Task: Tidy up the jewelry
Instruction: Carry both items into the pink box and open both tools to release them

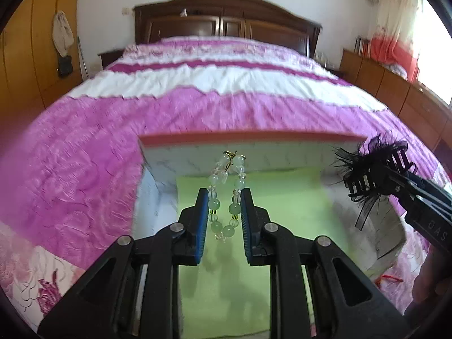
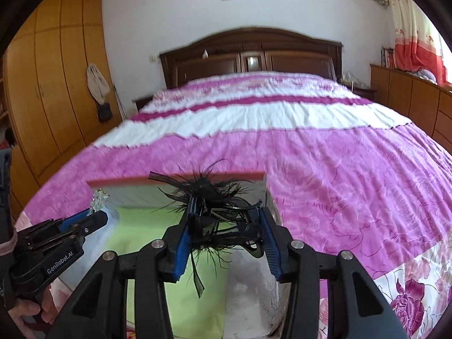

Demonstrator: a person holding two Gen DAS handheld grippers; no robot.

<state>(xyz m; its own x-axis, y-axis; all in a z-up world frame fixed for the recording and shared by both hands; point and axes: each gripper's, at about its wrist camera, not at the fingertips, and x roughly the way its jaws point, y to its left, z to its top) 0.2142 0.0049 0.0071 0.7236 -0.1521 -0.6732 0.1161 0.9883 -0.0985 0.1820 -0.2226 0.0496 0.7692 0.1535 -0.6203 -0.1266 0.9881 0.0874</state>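
Observation:
My left gripper [image 1: 223,195] is shut on a pale green bead bracelet [image 1: 226,195] and holds it above the open box [image 1: 254,152]. The box has white walls, a pink rim and a green lining [image 1: 282,203]. My right gripper [image 2: 226,212] is shut on a black feathered hair claw [image 2: 214,206] and holds it over the box's right side [image 2: 254,282]. The claw [image 1: 370,172] and right gripper [image 1: 378,175] show at the right of the left wrist view. The left gripper [image 2: 96,212] with the bracelet [image 2: 99,200] shows at the left of the right wrist view.
The box sits on a bed with a pink and white quilt [image 1: 197,107]. A dark wooden headboard [image 1: 226,19] stands at the back. Wooden wardrobes [image 2: 50,84] line the left, low cabinets [image 2: 409,99] the right.

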